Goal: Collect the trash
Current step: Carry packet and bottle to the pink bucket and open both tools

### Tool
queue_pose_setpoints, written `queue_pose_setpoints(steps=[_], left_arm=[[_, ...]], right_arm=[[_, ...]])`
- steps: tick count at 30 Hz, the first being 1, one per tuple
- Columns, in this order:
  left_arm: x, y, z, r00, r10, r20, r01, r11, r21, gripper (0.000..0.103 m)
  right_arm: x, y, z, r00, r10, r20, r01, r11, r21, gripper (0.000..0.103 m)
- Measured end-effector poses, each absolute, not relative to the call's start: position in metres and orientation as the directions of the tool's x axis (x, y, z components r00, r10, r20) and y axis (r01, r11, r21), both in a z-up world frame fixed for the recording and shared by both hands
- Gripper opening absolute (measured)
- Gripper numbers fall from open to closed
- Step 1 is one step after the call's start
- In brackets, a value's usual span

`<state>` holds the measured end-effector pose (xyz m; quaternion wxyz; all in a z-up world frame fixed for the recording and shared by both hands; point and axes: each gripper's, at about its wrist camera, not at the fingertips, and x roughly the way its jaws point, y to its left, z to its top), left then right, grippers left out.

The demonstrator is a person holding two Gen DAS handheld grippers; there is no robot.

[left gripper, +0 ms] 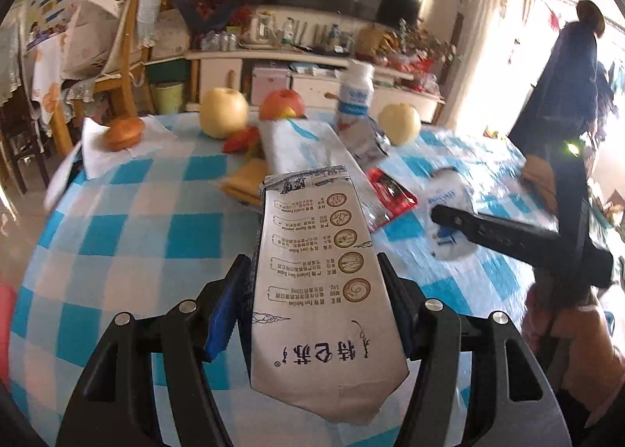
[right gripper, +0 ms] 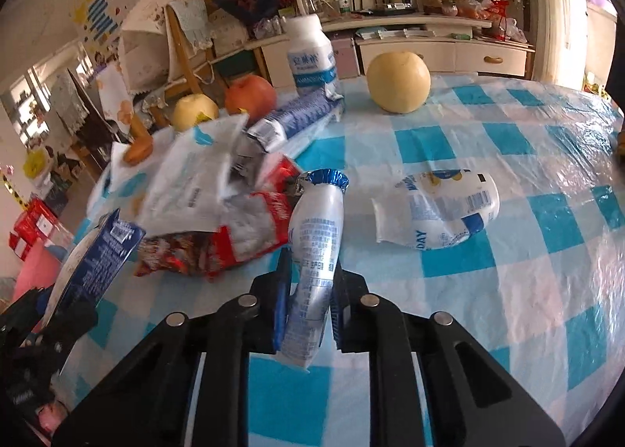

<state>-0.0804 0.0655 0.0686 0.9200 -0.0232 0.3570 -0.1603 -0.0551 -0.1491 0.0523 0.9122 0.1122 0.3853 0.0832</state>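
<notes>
On the table: a blue-and-white checked cloth (right gripper: 449,142) under a clear plastic cover, strewn with fruit and litter.
Left gripper (left gripper: 312,275): clamped on a flattened milk carton (left gripper: 312,251), one pad pressing on each long side; the carton points away from the camera, printed face up, lifted above the cloth.
Right gripper (right gripper: 310,271): clamped on a small yogurt-drink bottle (right gripper: 316,236) with a crumpled blue foil lid; the pads squeeze its lower body and the neck points away, clear of the cloth.
Remaining trash: a crushed white bottle with blue print (right gripper: 441,209) lies on its side just right of the held bottle; a red snack wrapper (right gripper: 242,240) and a white plastic pouch (right gripper: 187,181) are heaped to the left; a second flattened carton (right gripper: 293,123) lies beyond them.
Upright item: a white bottle with a blue label (right gripper: 312,56) stands at the far edge.
Fruit: a yellow pear (right gripper: 398,82), a red apple (right gripper: 250,95) and another pear (right gripper: 194,107) sit near the far edge.
Bun: on a white napkin (left gripper: 123,132) at the far left.
Background: a person in dark blue (left gripper: 566,68) stands by the bright window.
</notes>
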Motion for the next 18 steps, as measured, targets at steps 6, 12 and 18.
queue_pose_setpoints(steps=[6, 12, 18], left_arm=[[-0.082, 0.119, 0.096, 0.786, -0.218, -0.579, 0.142, 0.974, -0.174, 0.065], [-0.088, 0.209, 0.118, 0.853, 0.071, -0.517, -0.181, 0.969, -0.166, 0.065], [-0.1, 0.303, 0.128, 0.769, 0.382, -0.512, -0.523, 0.836, -0.163, 0.065]], right_arm=[[-0.078, -0.098, 0.095, 0.733, 0.324, -0.598, -0.202, 0.943, 0.264, 0.019], [-0.082, 0.012, 0.118, 0.62, 0.563, -0.546, -0.437, 0.826, 0.355, 0.019], [-0.069, 0.137, 0.136, 0.425, 0.745, -0.514, -0.619, 0.654, 0.435, 0.02]])
